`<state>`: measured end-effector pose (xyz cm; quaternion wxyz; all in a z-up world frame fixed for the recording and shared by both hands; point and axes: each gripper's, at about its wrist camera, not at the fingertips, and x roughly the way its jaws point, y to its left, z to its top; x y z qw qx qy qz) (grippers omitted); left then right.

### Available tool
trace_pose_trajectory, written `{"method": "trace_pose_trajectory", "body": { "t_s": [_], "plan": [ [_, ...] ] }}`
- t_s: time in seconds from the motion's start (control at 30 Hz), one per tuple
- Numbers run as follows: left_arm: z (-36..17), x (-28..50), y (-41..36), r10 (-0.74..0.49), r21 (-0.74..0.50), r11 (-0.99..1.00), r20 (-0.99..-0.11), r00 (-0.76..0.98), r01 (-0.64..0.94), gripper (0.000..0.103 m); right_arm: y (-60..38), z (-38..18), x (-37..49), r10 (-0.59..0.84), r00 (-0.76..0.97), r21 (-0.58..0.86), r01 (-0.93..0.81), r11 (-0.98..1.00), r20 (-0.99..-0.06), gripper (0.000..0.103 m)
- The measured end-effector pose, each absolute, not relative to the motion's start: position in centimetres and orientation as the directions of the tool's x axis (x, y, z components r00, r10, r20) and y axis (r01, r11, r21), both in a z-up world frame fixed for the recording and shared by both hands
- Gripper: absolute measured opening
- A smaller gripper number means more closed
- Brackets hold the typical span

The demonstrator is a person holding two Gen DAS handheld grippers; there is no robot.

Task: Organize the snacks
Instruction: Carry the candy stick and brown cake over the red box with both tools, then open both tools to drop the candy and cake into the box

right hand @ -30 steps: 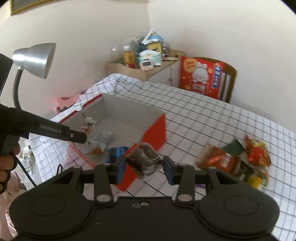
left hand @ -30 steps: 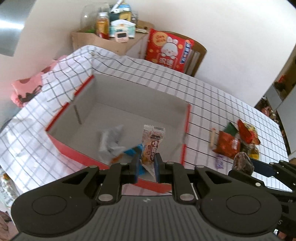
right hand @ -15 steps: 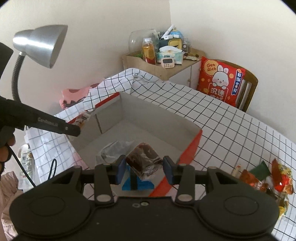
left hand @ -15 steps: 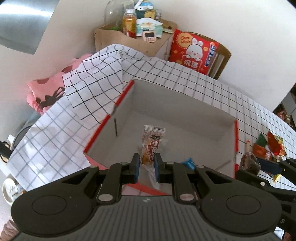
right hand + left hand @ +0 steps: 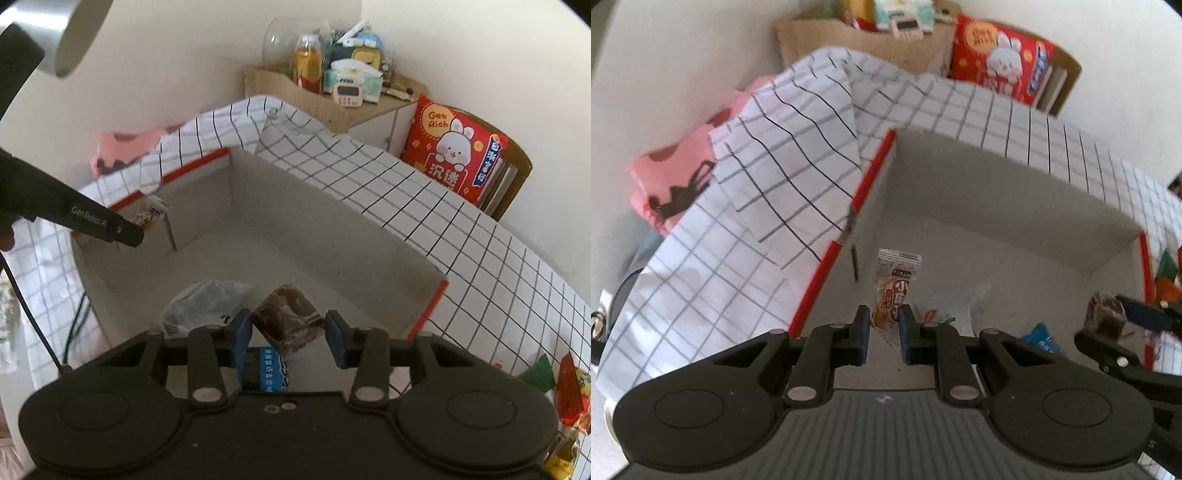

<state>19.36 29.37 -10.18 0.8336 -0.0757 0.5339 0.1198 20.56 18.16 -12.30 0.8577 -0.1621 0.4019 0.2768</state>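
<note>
Here: left gripper (image 5: 882, 334) clamps orange snack packet (image 5: 894, 291) over the box's (image 5: 332, 225) left wall | silver wrapper (image 5: 207, 302) and blue packet (image 5: 271, 369) lie inside, perhaps touching | right gripper (image 5: 289, 334) pinches brown snack (image 5: 286, 317) above them | loose snacks (image 5: 569, 391) on checked tablecloth (image 5: 461, 229).

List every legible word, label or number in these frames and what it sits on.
"Get Rich": red rabbit-print cushion on the wooden chair.
"GenRobot.AI": black arm of the left gripper.
Chinese characters on the cushion, the orange-and-clear snack packet and the blue wrapper: too blurred to read.
</note>
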Motion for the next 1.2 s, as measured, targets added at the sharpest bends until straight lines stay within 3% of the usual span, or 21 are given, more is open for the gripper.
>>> {"method": "trace_pose_trajectory", "body": {
  "t_s": [0.27, 0.8, 0.93, 1.2],
  "plan": [
    [-13.0, 21.6, 28.6, 0.148, 0.067, 0.966, -0.936, 0.320, -0.249, 0.016, 19.9, -15.1, 22.5, 0.303, 0.461, -0.050, -0.610, 0.791, -0.834, 0.042],
    [-15.3, 21.7, 28.1, 0.133, 0.076, 0.970, -0.961, 0.244, -0.229, 0.017, 20.9, -16.9, 23.2, 0.278, 0.413, -0.045, -0.621, 0.782, -0.867, 0.043],
    [-15.2, 21.5, 28.2, 0.133, 0.073, 0.970, -0.957, 0.256, -0.232, 0.021, 20.7, -16.6, 23.0, 0.288, 0.415, -0.040, -0.624, 0.780, -0.863, 0.050],
    [-13.8, 20.3, 28.3, 0.125, 0.048, 0.967, -0.946, 0.300, -0.250, 0.025, 19.9, -15.1, 22.1, 0.329, 0.424, -0.004, -0.617, 0.787, -0.844, 0.054]
  ]
}}
